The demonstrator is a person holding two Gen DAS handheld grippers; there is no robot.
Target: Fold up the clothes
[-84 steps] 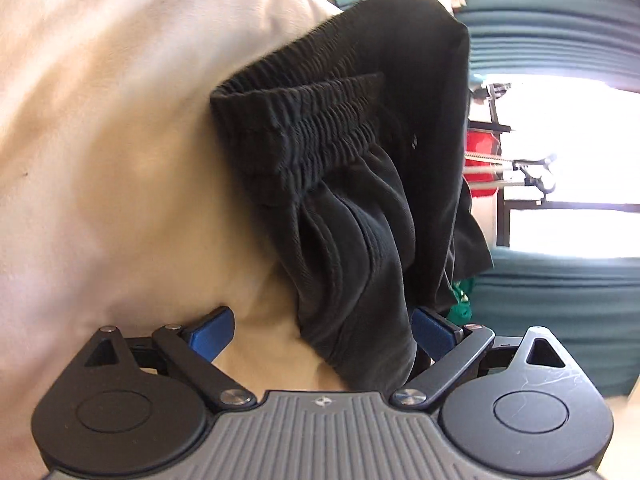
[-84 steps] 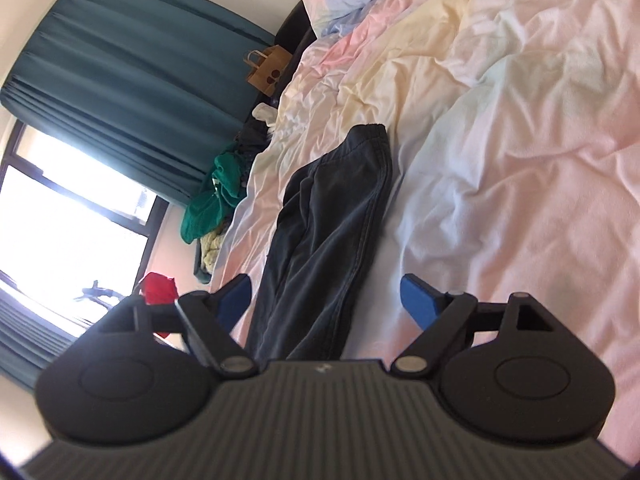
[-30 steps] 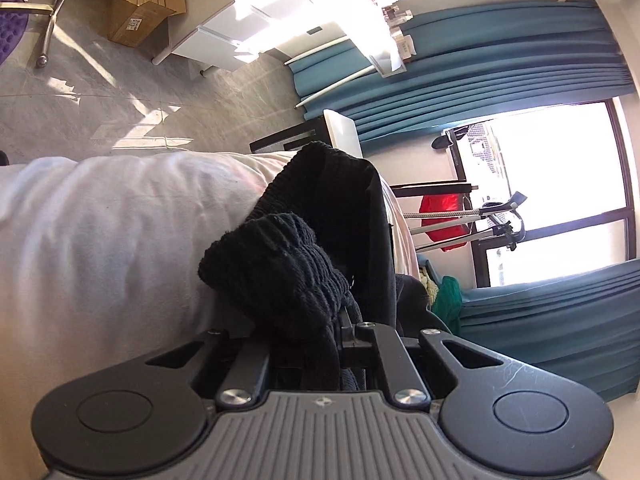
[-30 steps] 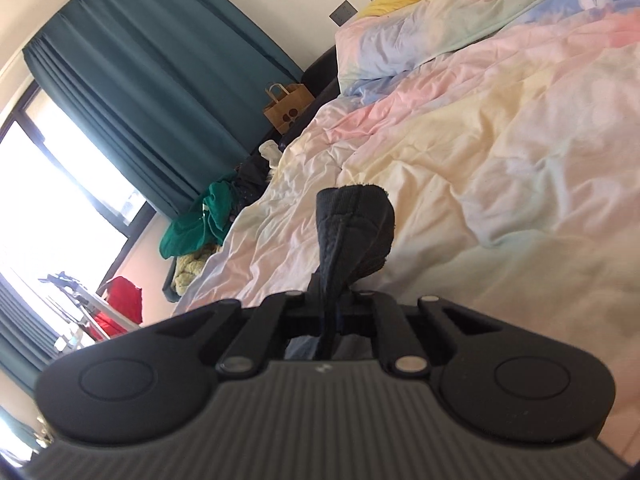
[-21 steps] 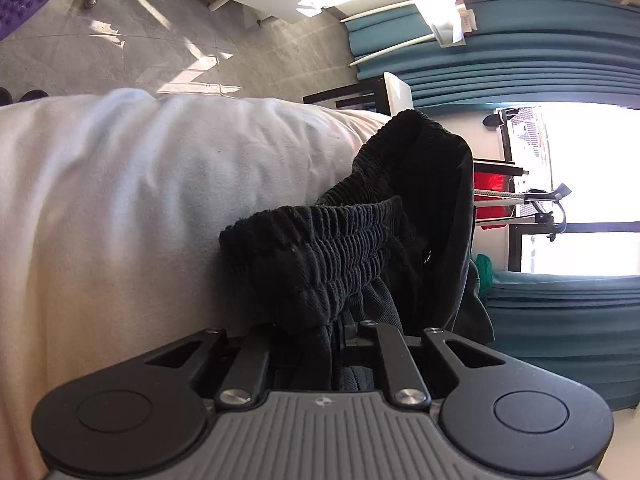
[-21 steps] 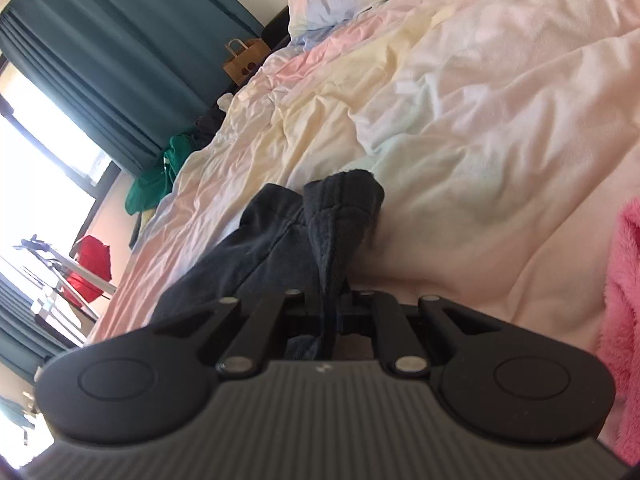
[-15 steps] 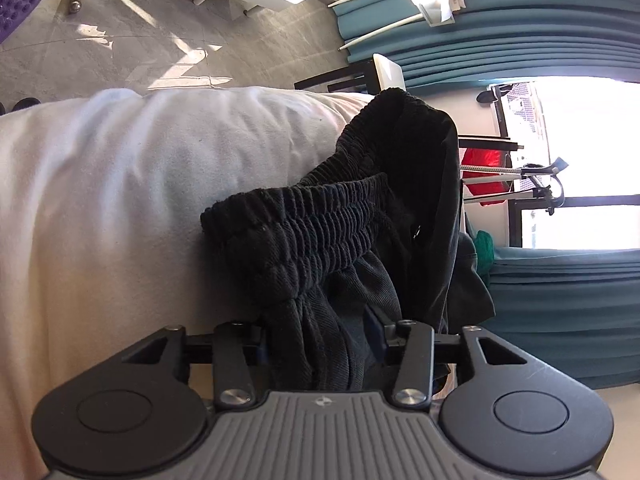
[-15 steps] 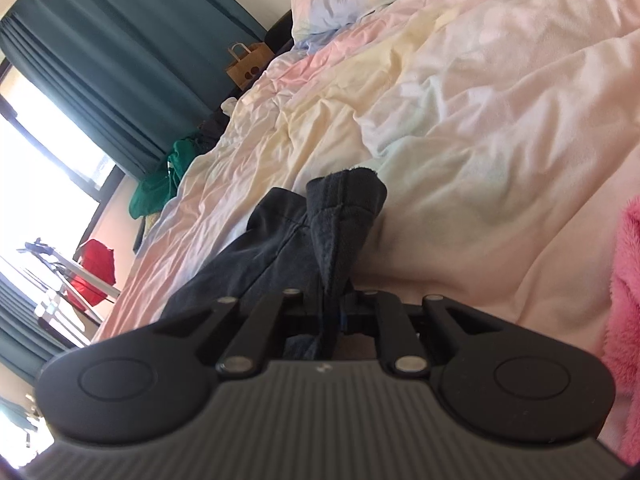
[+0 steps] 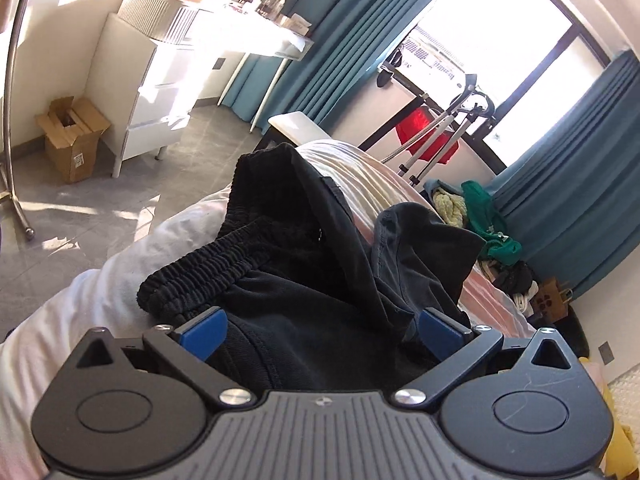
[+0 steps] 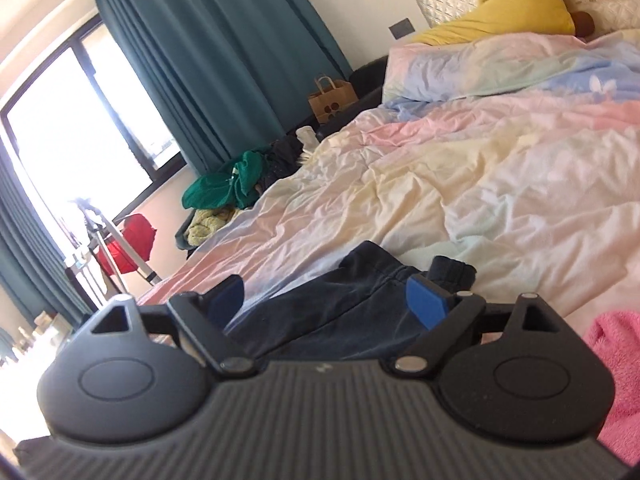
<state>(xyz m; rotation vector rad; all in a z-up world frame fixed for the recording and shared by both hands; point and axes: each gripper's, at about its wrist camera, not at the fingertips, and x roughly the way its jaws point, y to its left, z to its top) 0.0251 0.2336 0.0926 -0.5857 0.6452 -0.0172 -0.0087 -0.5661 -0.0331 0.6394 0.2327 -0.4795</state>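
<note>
Dark navy trousers lie bunched on the pale duvet, their ribbed elastic waistband folded over near the bed's edge. My left gripper hovers just above them. Its jaws are opening, blue pads wide apart, and the cloth lies under the gap, untouched. In the right wrist view the trouser legs lie flat on the pastel duvet, a hem end curled up. My right gripper is above them with its jaws opening, pads clear of the fabric.
Beyond the bed edge are a grey floor, a white drawer unit and a cardboard box. Teal curtains, a window and a drying rack stand behind. A clothes heap, a paper bag, a yellow pillow and a pink towel are around.
Both grippers have let go of the trousers, opened wide and lifted off the bed. The left view has rolled from sideways to upright. The trousers now rest on the duvet.
</note>
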